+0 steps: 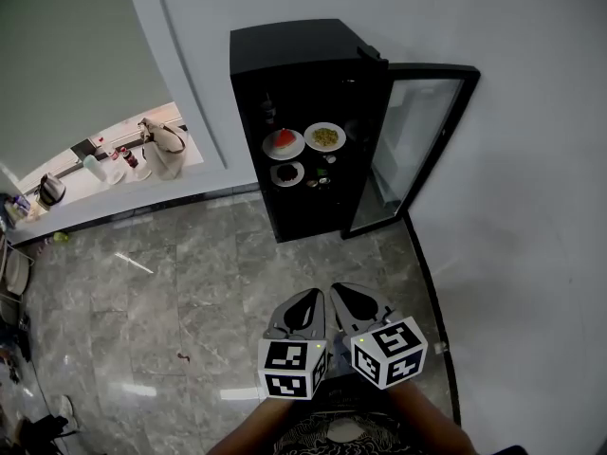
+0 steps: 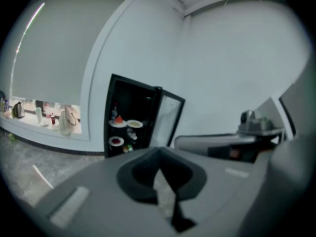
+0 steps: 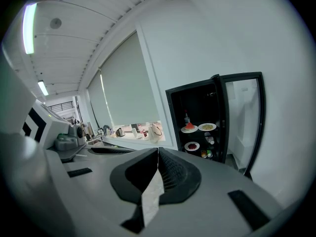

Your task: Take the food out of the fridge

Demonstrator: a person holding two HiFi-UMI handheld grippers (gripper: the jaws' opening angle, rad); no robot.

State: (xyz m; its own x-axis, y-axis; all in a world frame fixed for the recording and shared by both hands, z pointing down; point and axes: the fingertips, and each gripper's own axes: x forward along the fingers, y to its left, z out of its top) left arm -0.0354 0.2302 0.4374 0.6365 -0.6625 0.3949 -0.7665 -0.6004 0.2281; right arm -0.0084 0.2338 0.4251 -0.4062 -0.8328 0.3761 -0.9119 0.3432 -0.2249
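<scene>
A black mini fridge (image 1: 294, 121) stands against the white wall with its glass door (image 1: 413, 150) swung open to the right. Its upper shelf holds a plate of red food (image 1: 284, 142) and a plate of yellow-green food (image 1: 325, 136). A smaller plate of dark food (image 1: 286, 172) sits on the shelf below, beside some small items. Both grippers hang side by side well short of the fridge. The left gripper (image 1: 308, 299) and the right gripper (image 1: 345, 295) are shut with nothing in them. The fridge (image 2: 129, 117) (image 3: 197, 117) lies ahead in both gripper views, beyond the left gripper (image 2: 159, 154) and the right gripper (image 3: 158, 152).
Grey marble floor (image 1: 190, 282) stretches between me and the fridge. A window ledge at the left carries a kettle (image 1: 49, 190), a beige bag (image 1: 166, 150) and bottles. The white wall (image 1: 531, 207) runs close along the right.
</scene>
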